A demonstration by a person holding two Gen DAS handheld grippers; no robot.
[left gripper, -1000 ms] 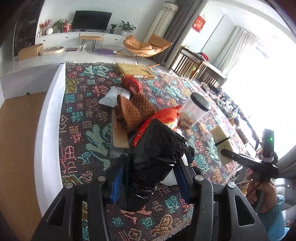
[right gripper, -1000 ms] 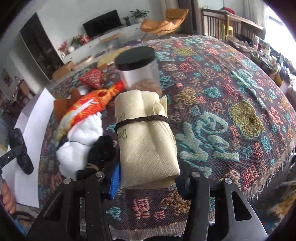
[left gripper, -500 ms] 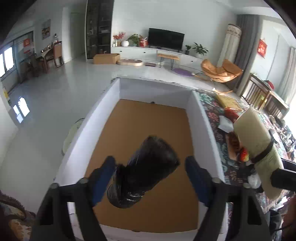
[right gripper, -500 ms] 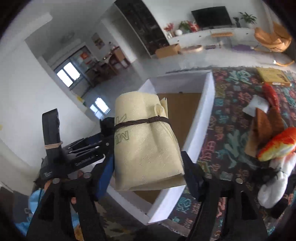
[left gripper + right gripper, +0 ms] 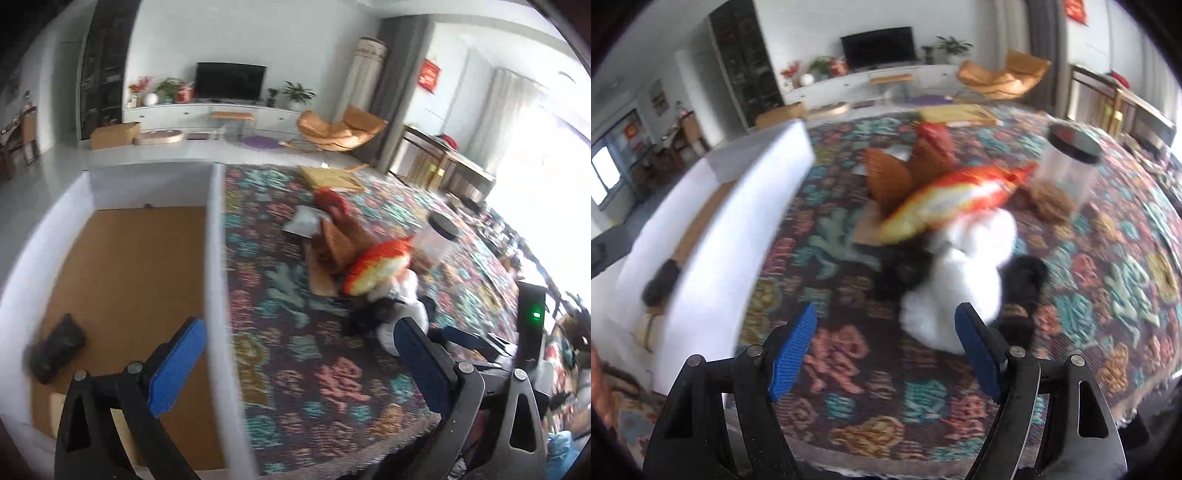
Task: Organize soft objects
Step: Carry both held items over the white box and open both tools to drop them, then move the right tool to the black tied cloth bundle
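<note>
Left wrist view: left tool (image 5: 295,354) wide apart and opening further, nothing betw. the blue pads (image 5: 176,369). Tool straddles the white wall of the box (image 5: 218,295); left pad over the box's brown floor, right pad over the patterned desk cloth (image 5: 325,376). Black bundle (image 5: 55,347) lies on the box floor, left of the tool, apart from it. Ahead-right of the tool on the desk: orange fish plush (image 5: 376,264) atop a white plush (image 5: 402,306), brown woven items (image 5: 340,240) beyond, clear jar w/ black lid (image 5: 436,240) further right. Right tool's body w/ green LED (image 5: 532,317) at far right.

Right wrist view: heavy motion blur. Right tool (image 5: 886,347) wide apart, nothing betw. pads (image 5: 794,350). Directly ahead, just beyond the right pad: white plush (image 5: 960,280), w/ dark soft pieces (image 5: 1027,273) beside it, orange fish plush (image 5: 953,199) resting on top. Brown woven items (image 5: 894,173) further ahead; jar (image 5: 1071,166) ahead-right. Box (image 5: 731,229) left of the tool; inside, black bundle (image 5: 661,282) and a tan roll (image 5: 650,328) near the wall, partly hidden.
</note>
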